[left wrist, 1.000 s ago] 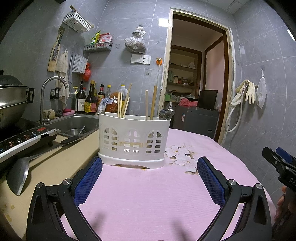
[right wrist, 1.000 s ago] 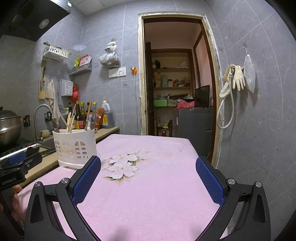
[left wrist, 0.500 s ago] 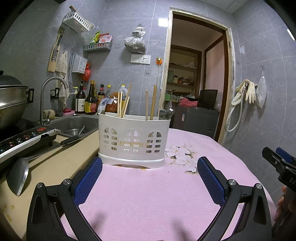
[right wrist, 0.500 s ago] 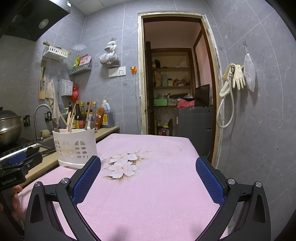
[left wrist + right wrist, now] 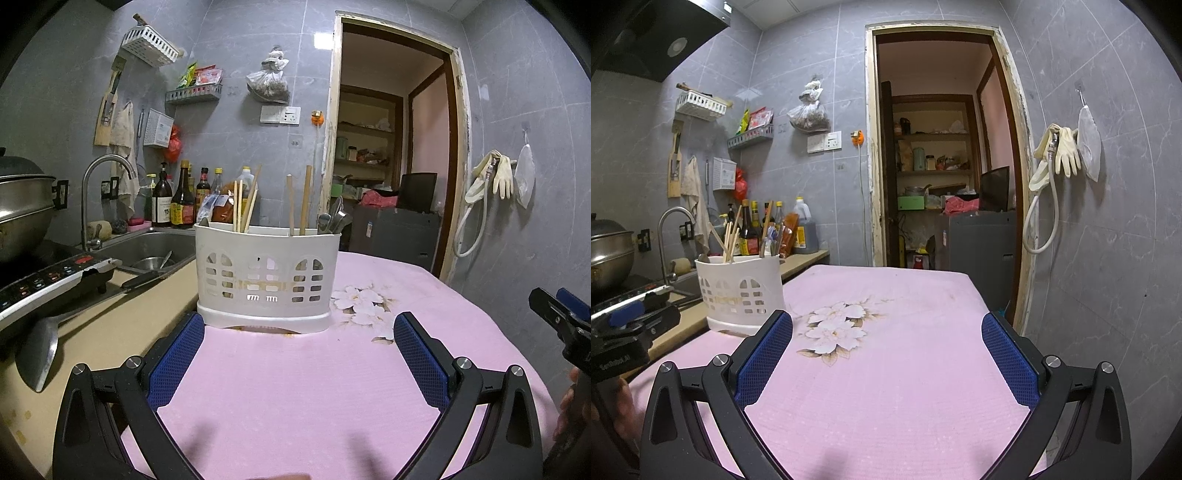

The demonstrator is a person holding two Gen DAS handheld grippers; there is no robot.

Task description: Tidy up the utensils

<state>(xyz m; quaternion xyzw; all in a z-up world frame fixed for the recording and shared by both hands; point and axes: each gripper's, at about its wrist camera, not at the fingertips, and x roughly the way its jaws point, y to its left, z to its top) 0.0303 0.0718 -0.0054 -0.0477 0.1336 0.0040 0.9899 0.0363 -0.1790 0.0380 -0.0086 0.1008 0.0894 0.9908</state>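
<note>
Only legible txt: "GenRobot.AI" on left gripper [image 5: 635, 325] body, seen in right wrist view; bottle labels [image 5: 176, 213] too small to read.

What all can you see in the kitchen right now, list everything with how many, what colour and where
utensil caddy: one, white, on the pink cloth near the counter edge
chopsticks: several, pale wood, standing in the caddy's left part
wooden handles: two, brown, standing in its middle
metal cutlery: a few pieces, silver, at its right end
tablecloth: one, pink with a white flower print, over the table
spatula: one, metal, lying on the beige counter
sauce bottles: several, dark, behind the sink
rubber gloves: one pair, cream, hung on the right wall
left gripper: open, blue pads, empty
right gripper: open, blue pads, empty
</note>
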